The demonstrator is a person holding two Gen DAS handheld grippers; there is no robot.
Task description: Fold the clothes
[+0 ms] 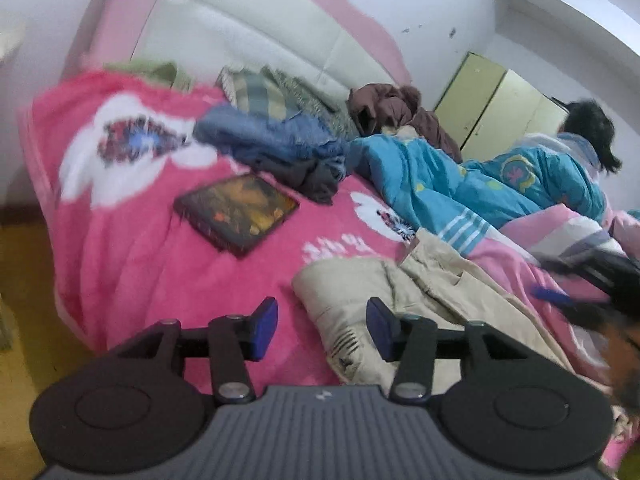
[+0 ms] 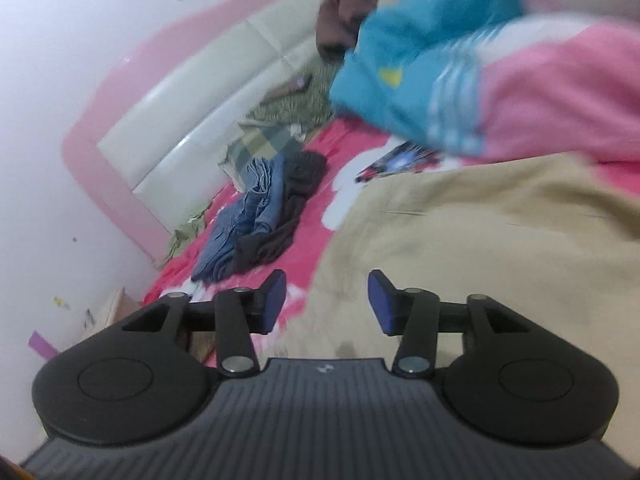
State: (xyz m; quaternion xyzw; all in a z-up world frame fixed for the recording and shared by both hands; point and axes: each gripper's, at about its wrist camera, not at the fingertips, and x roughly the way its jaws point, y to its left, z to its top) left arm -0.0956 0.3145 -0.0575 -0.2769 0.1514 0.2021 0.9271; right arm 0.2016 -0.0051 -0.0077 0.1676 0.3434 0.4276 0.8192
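Beige garment (image 1: 400, 312) beyond left gripper (image 1: 322, 330)

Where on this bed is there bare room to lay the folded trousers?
Bare pink blanket lies between the book and the bed's near edge. The headboard side is crowded with the jeans pile; the blue quilt fills the far side.

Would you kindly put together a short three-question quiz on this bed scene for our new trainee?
1. True or false: the left gripper is clamped on the beige garment.
2. Which lies nearest the dark book on the pink blanket? A) brown garment B) blue denim pile C) turquoise quilt
3. Fill in: in the right wrist view, the right gripper hovers over the ______ garment.

Key: 1 false, its jaws are apart with nothing gripped; 2 B; 3 beige.
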